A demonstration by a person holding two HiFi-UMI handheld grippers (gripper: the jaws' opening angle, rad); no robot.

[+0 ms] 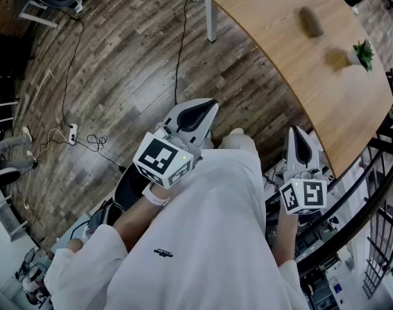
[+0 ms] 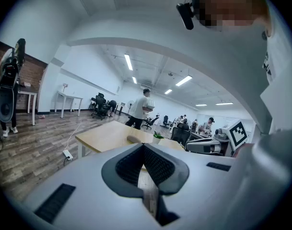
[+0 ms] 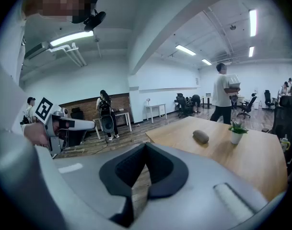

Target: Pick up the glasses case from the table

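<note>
**Both claws closed and held back, case waiting on the table**

The glasses case (image 1: 310,22) is seen as a dark oblong lying on the table (image 1: 273,18), in the upper right of the head view. A small potted plant (image 1: 361,54) stands near it, further to the right. The case is touched by nothing.

The left claw (image 1: 204,108) is held in the middle of the frame, over the wooden floor (image 1: 119,76) and close to the person's body. The right claw (image 1: 299,136) is held at the lower right, near the edge of the table. In each gripper view the jaws are seen meeting at their tips with nothing between them, so both claws are closed and empty.

This is judged to be a carrying posture, because the case is well apart from both claws and the approach is not yet made. In the right gripper view the case appears right of the middle, beyond the jaws. The right claw is therefore judged the better placed one. Its jaws would have to be opened before the case is reached.
</note>
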